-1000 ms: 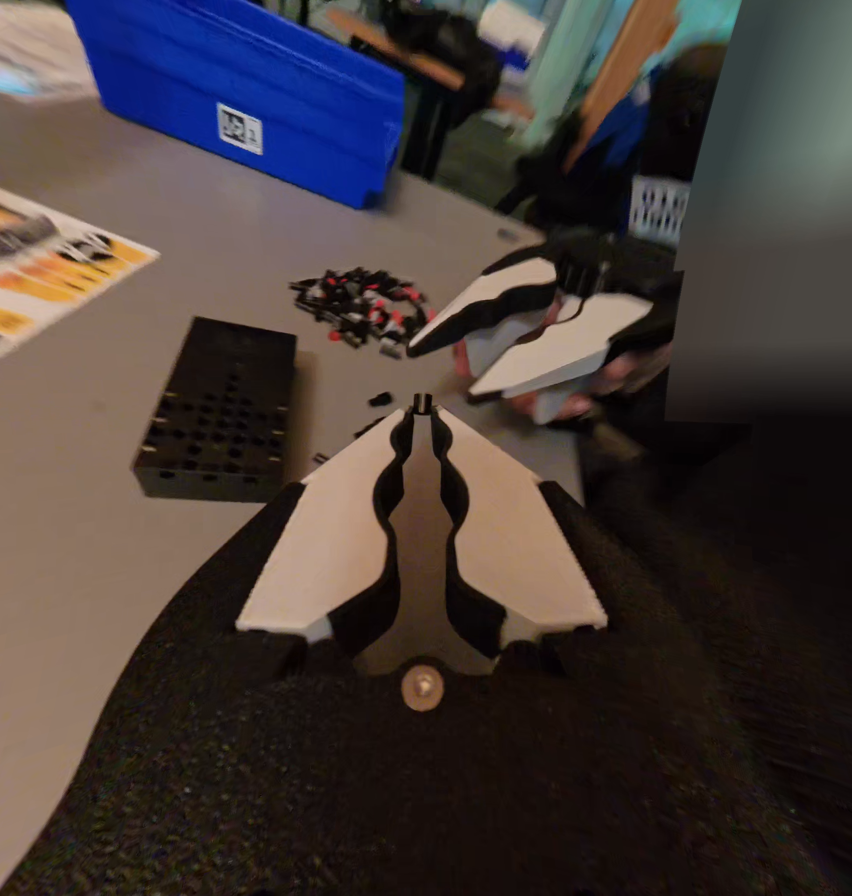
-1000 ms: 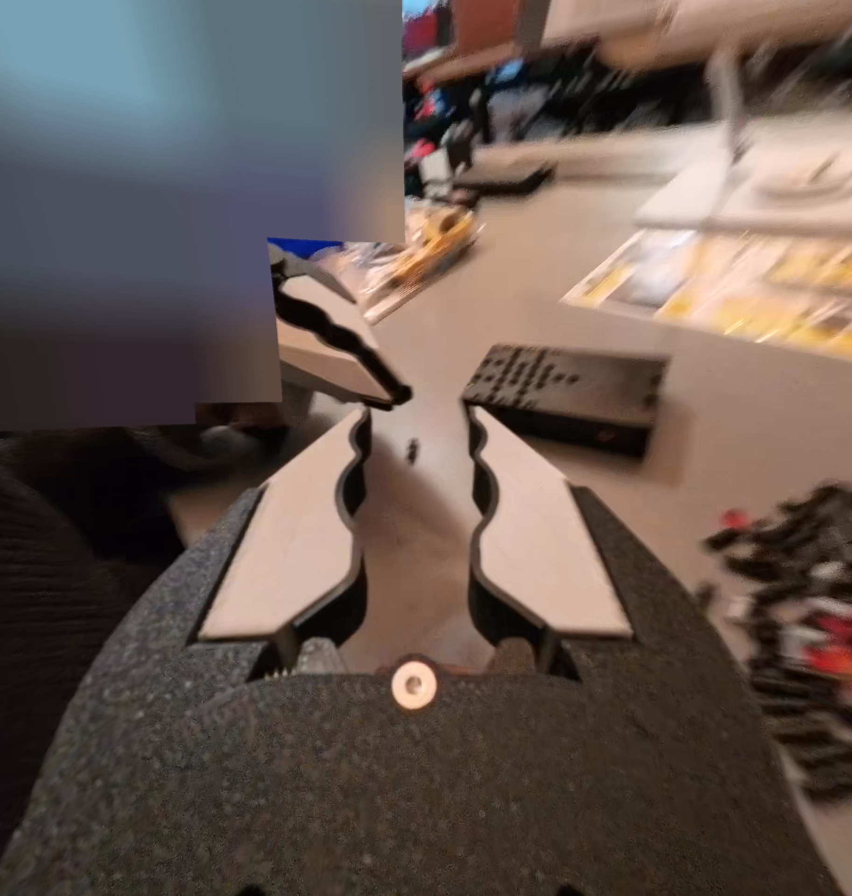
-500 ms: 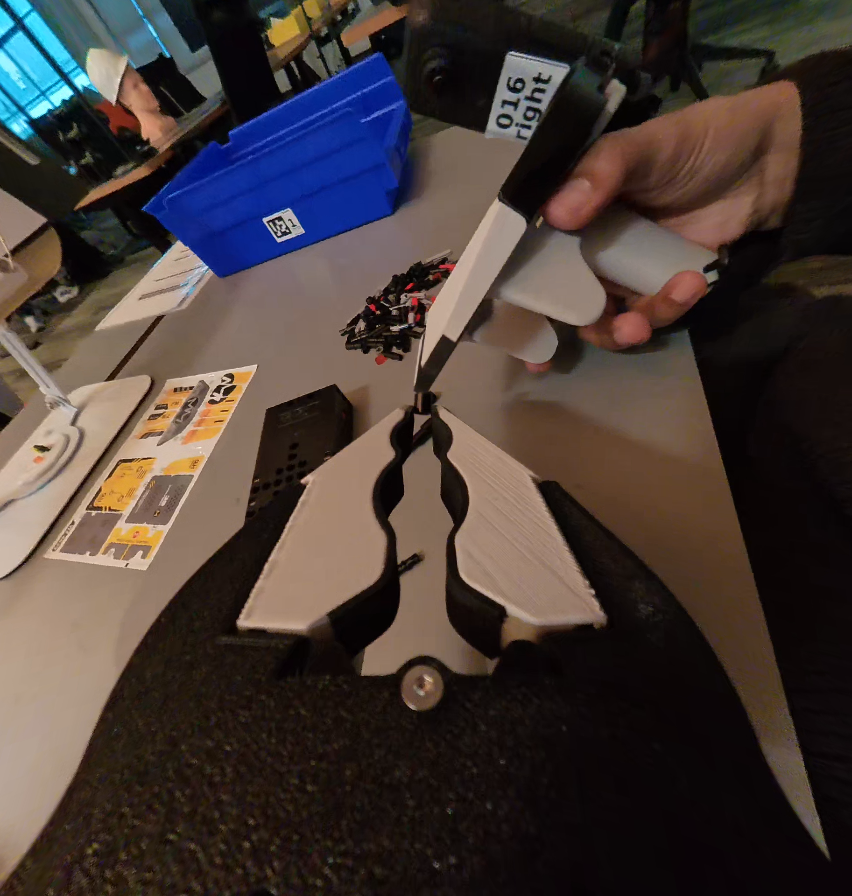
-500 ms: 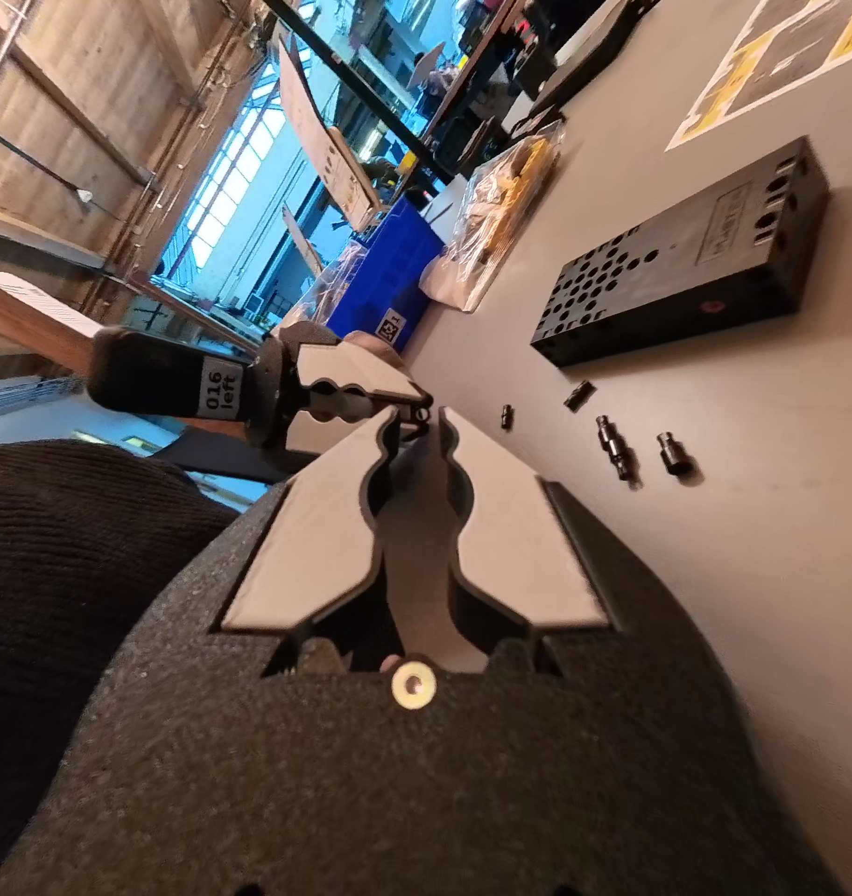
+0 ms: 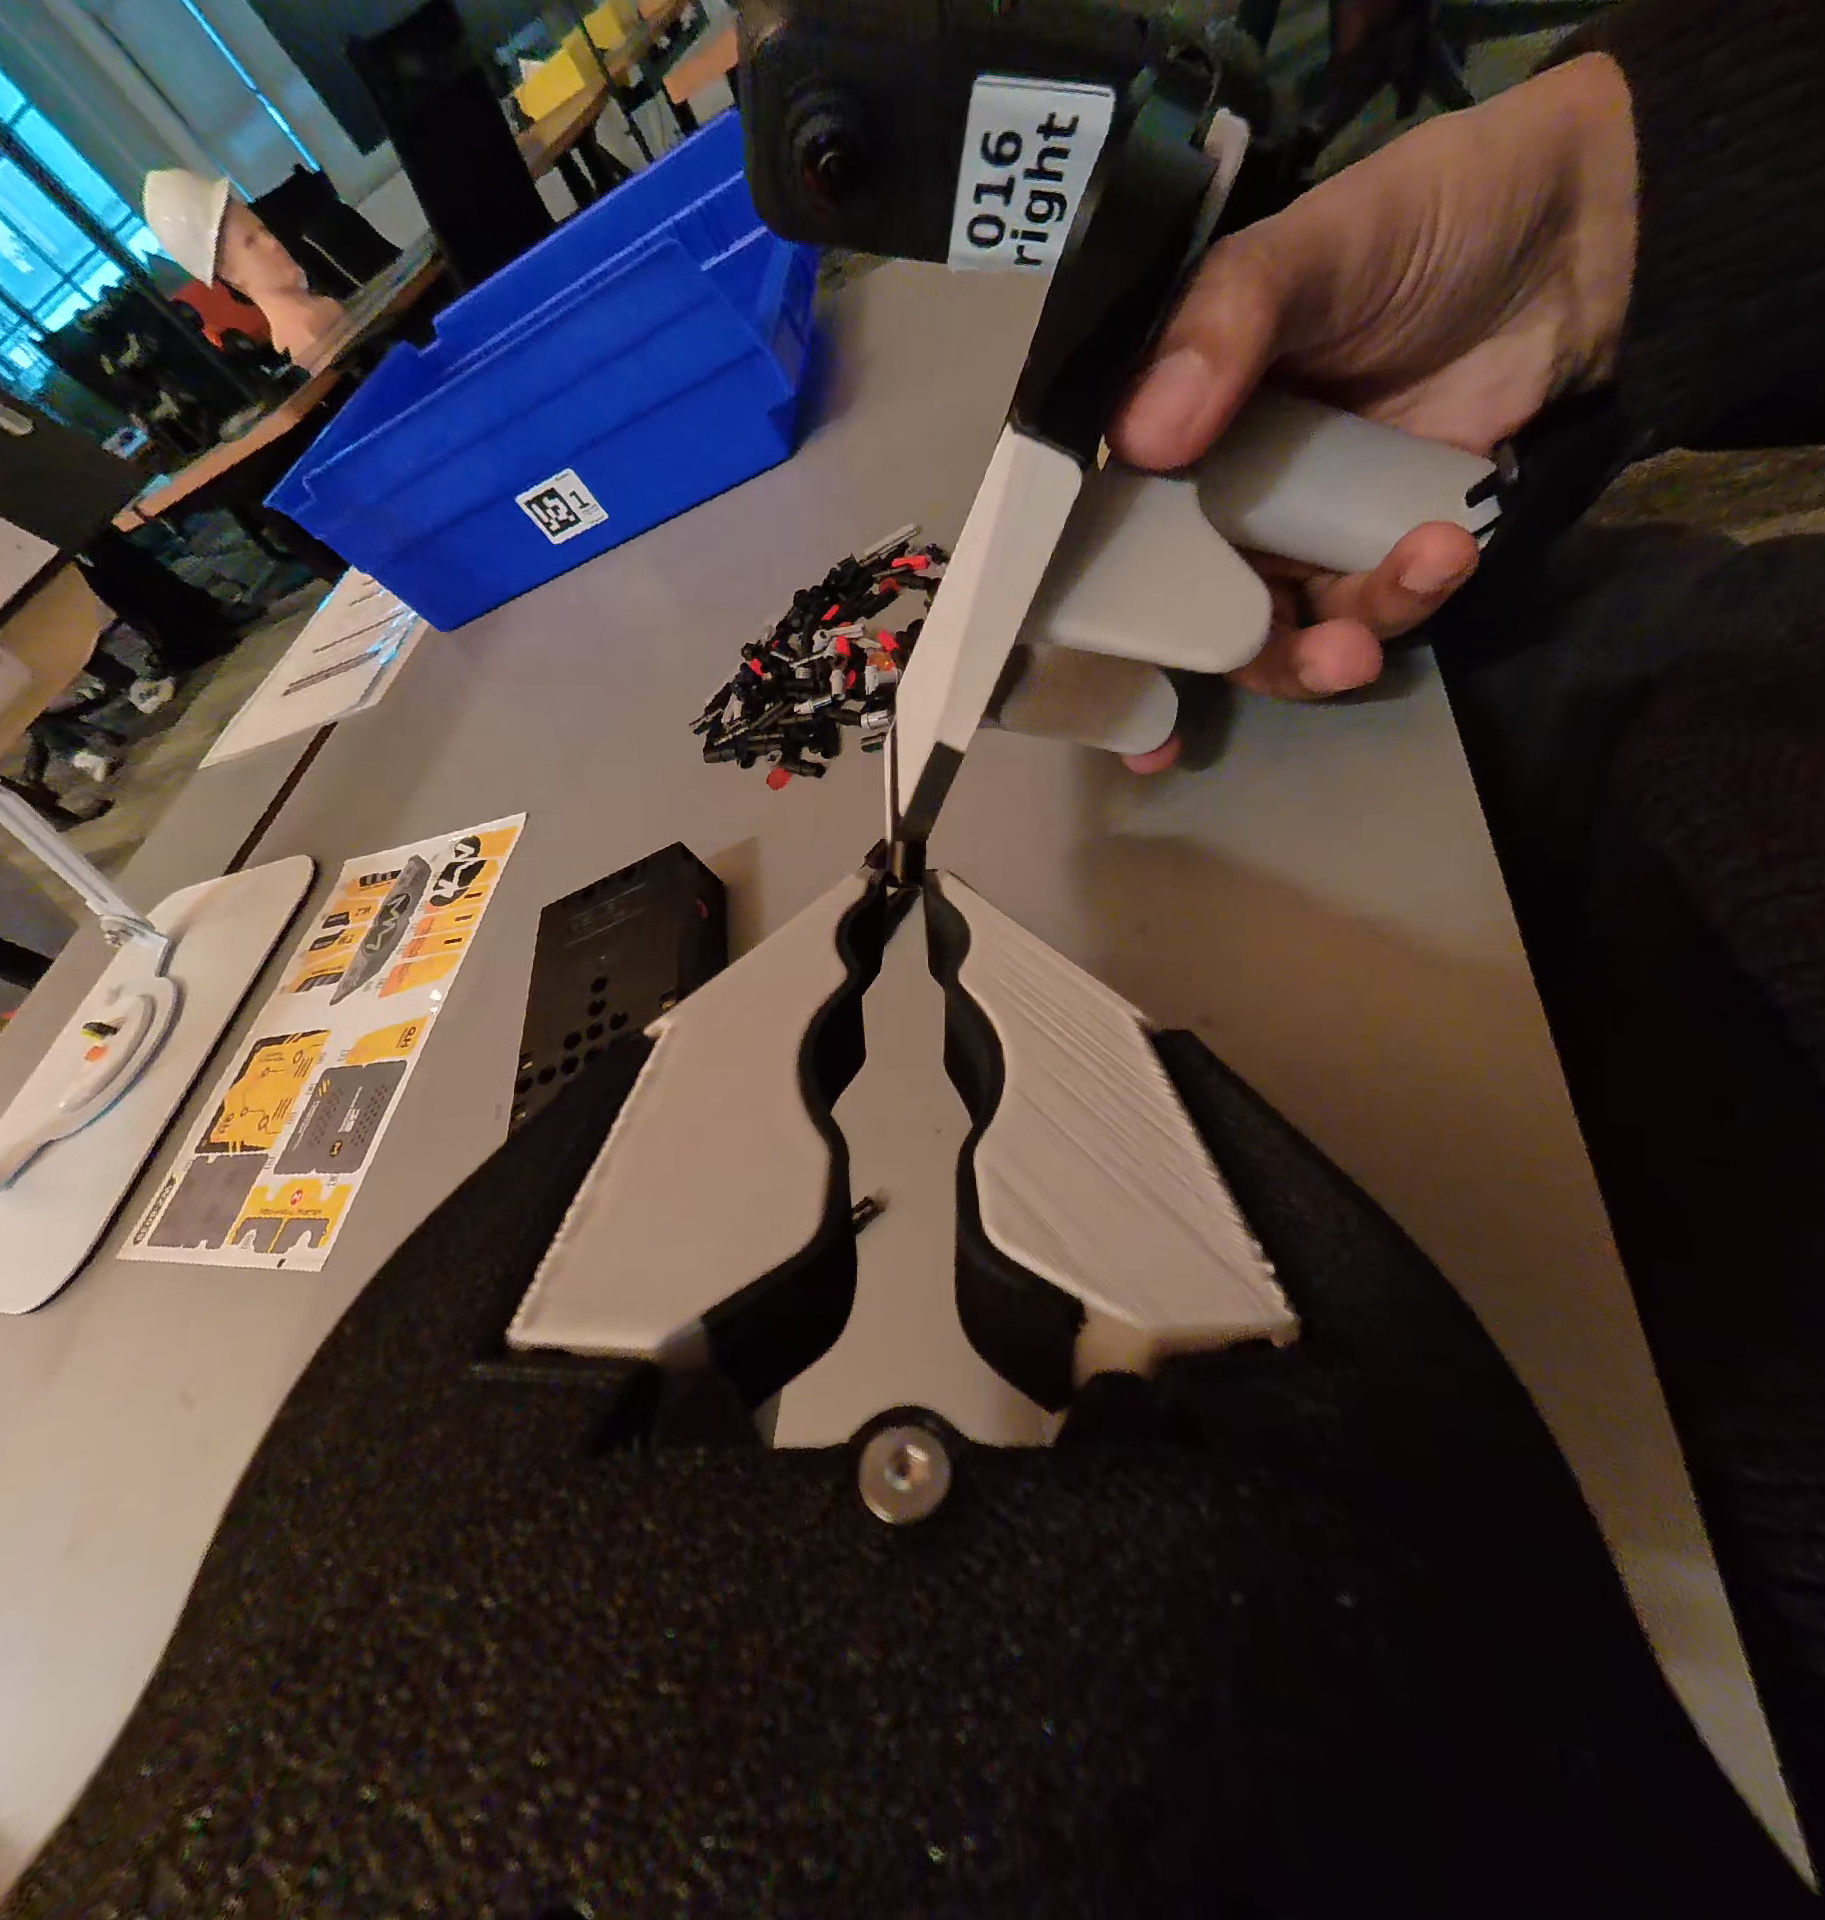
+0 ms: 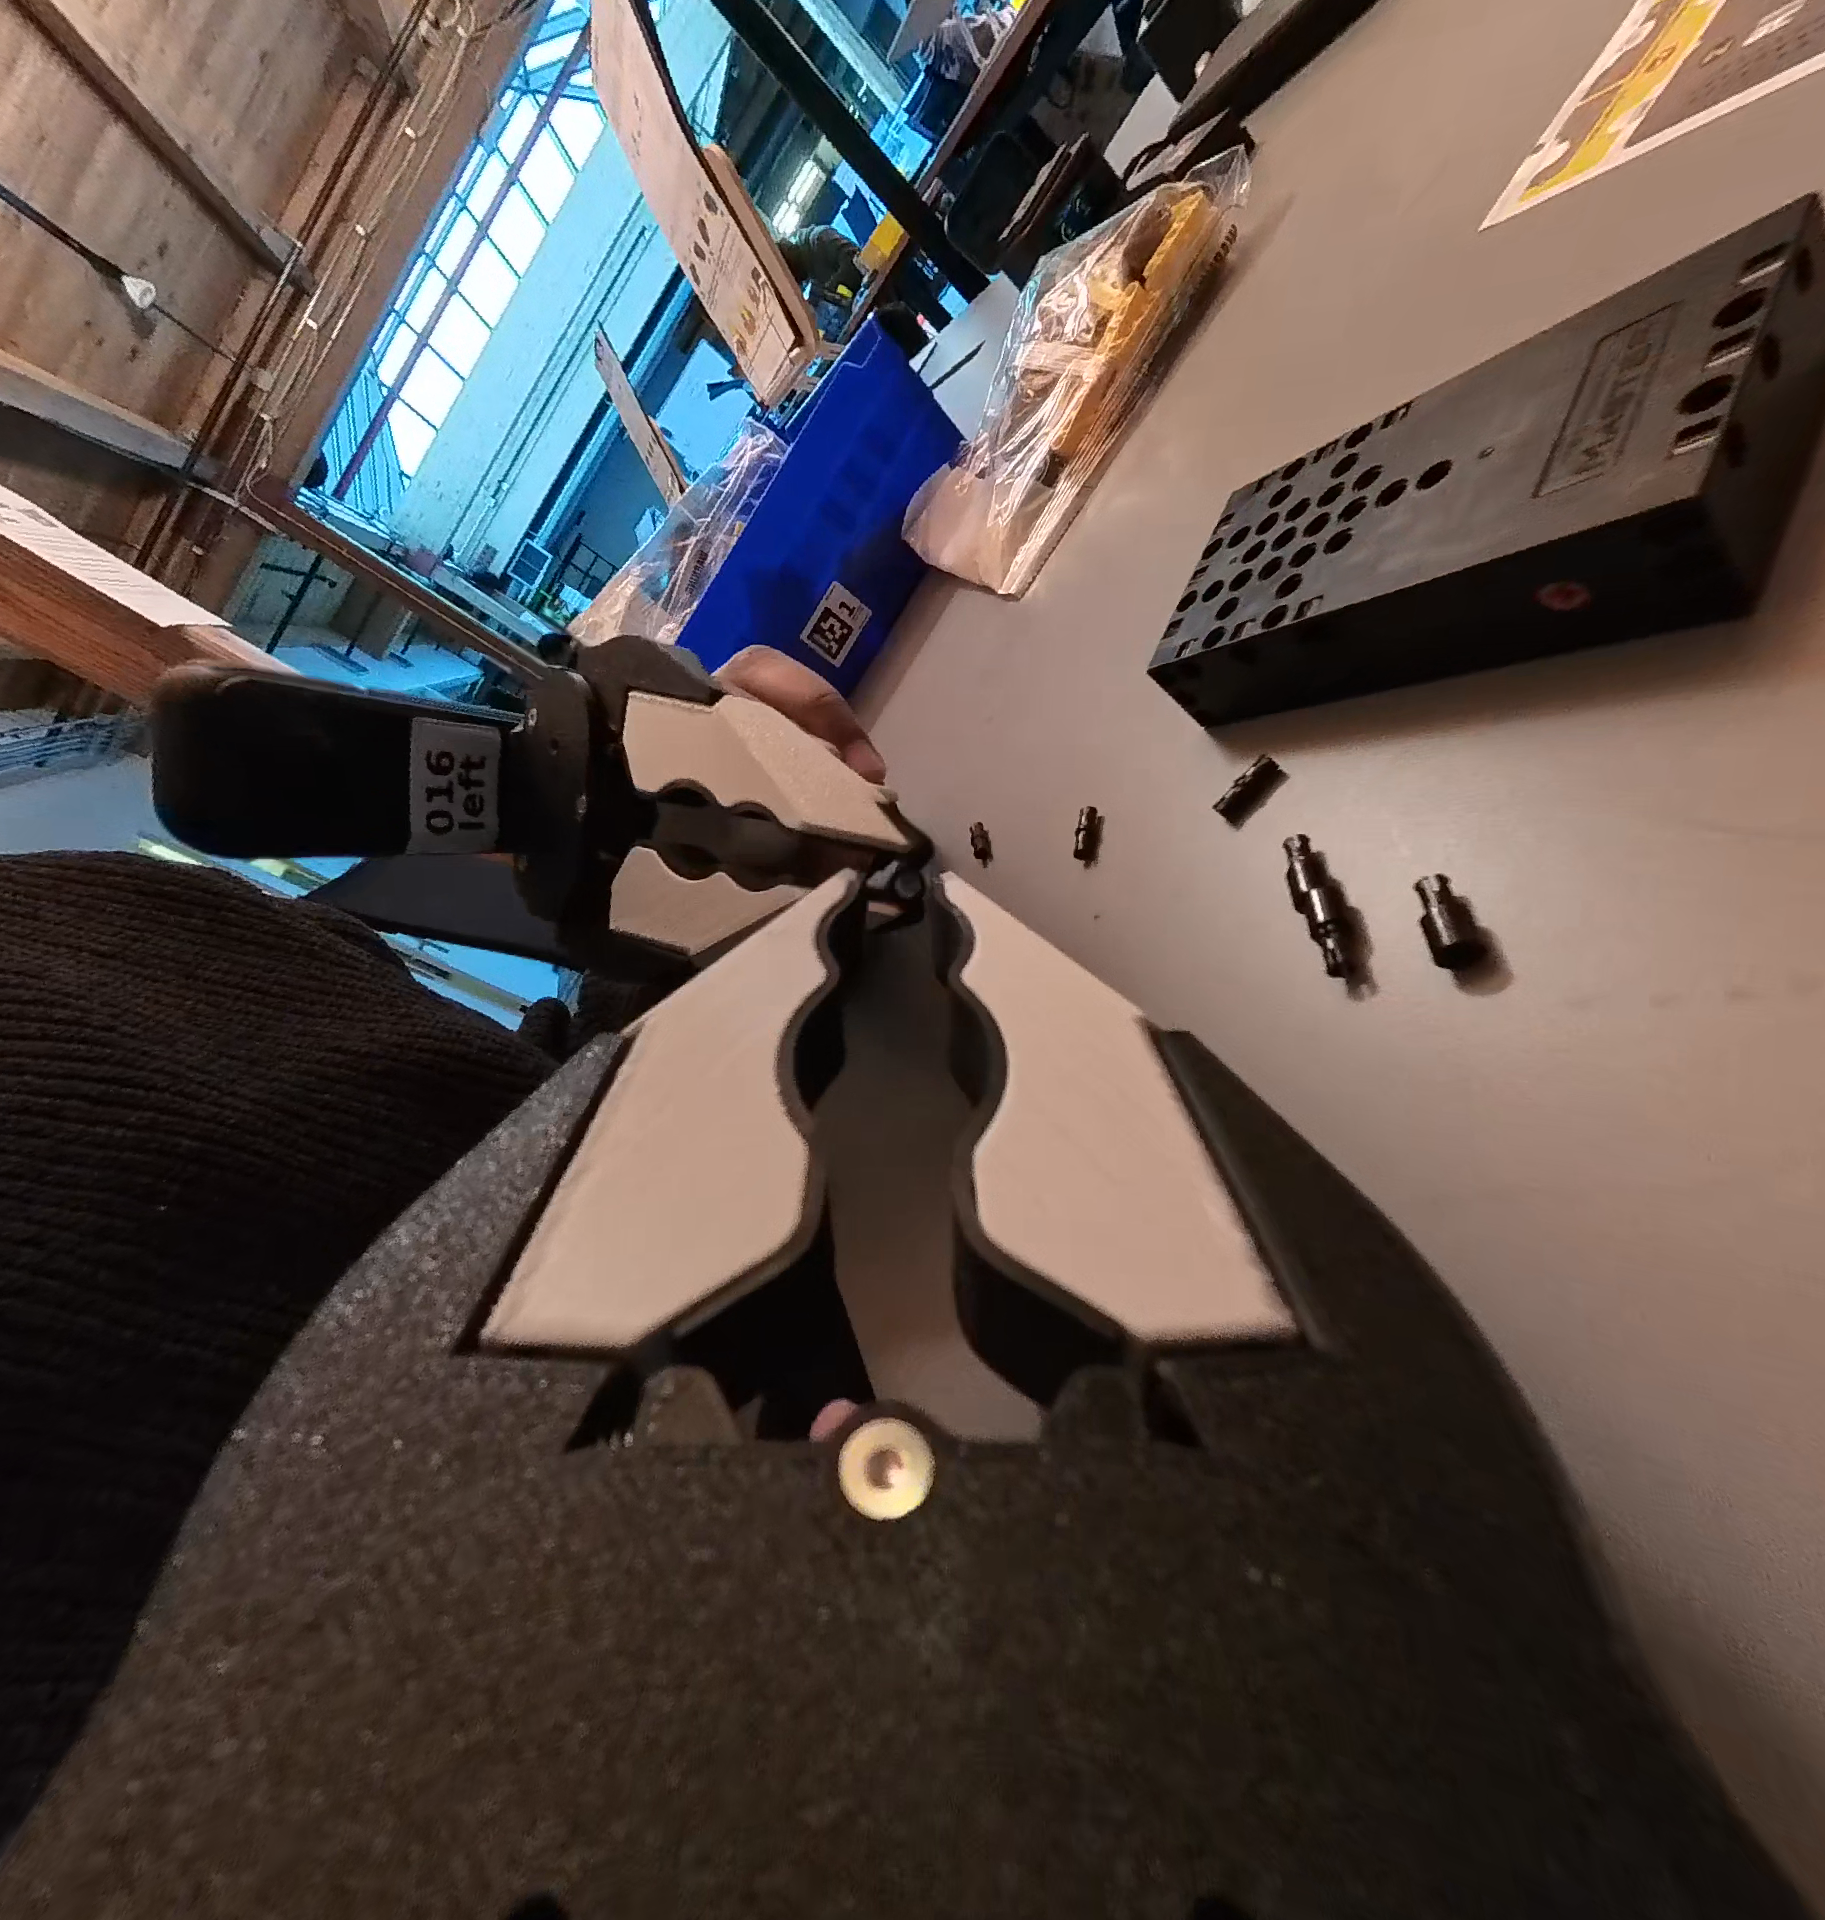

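Observation:
My left gripper (image 5: 900, 883) is shut on a small black cylindrical part (image 5: 900, 864), held above the grey table (image 5: 596, 727). My right gripper (image 5: 913, 821) comes down from above, held by a hand (image 5: 1386, 312), and its tips meet the same part. In the right wrist view my right gripper (image 6: 901, 888) has its fingers closed in around the part (image 6: 903, 883), and the left gripper (image 6: 752, 821) reaches in from the left. A black block with many holes (image 5: 627, 977) lies on the table, also in the right wrist view (image 6: 1510, 520).
A pile of small black and red parts (image 5: 814, 665) lies beyond the block. Several loose black parts (image 6: 1323, 920) lie by the block. A blue bin (image 5: 575, 416), a yellow printed sheet (image 5: 336, 1039), a white pad (image 5: 87, 1039) and a plastic bag (image 6: 1105, 343) are farther off.
Both grippers rose from the table and tilted. The right gripper came to the left gripper's tip and its fingers narrowed around the small part held there.

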A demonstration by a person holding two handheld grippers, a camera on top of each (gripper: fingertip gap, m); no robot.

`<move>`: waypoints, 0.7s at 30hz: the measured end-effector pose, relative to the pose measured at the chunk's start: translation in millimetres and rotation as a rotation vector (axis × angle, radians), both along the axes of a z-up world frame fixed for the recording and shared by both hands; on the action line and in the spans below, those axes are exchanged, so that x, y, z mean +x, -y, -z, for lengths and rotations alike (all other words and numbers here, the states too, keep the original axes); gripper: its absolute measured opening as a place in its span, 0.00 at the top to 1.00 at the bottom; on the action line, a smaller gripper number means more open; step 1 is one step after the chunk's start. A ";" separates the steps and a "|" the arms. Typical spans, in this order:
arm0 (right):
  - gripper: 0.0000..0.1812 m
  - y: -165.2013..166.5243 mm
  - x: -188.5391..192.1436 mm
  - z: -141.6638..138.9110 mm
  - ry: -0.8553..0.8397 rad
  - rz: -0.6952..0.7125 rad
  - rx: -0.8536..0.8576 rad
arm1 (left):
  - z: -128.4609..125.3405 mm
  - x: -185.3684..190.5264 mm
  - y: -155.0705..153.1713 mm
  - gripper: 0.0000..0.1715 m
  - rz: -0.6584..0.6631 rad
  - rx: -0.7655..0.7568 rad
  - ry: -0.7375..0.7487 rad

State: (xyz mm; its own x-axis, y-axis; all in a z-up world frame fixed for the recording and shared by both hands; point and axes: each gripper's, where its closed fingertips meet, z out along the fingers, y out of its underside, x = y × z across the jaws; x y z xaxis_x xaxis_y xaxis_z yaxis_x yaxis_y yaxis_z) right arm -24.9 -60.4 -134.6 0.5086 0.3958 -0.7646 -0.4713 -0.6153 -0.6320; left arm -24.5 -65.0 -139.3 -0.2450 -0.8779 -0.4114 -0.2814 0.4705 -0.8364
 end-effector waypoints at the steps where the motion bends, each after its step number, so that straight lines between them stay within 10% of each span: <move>1: 0.94 0.0 0.3 1.1 0.001 0.000 -0.004 | -0.2 0.0 1.1 0.97 0.005 0.004 0.003; 13: 0.96 -0.9 1.8 2.4 -0.017 -0.021 -0.006 | 0.8 2.8 1.0 0.97 -0.011 -0.005 0.016; 21: 0.96 -6.0 30.2 -5.9 0.179 0.110 0.120 | 12.8 9.7 -46.6 0.95 -0.329 -0.332 -0.107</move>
State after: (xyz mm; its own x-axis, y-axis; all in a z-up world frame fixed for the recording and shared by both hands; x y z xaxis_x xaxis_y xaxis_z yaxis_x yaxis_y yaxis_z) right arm 5.3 -54.5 -128.8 0.6765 0.4136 -0.6093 -0.4053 -0.4817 -0.7770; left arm -14.8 -18.4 -152.1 0.0421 -0.9956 -0.0834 -0.4633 0.0545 -0.8845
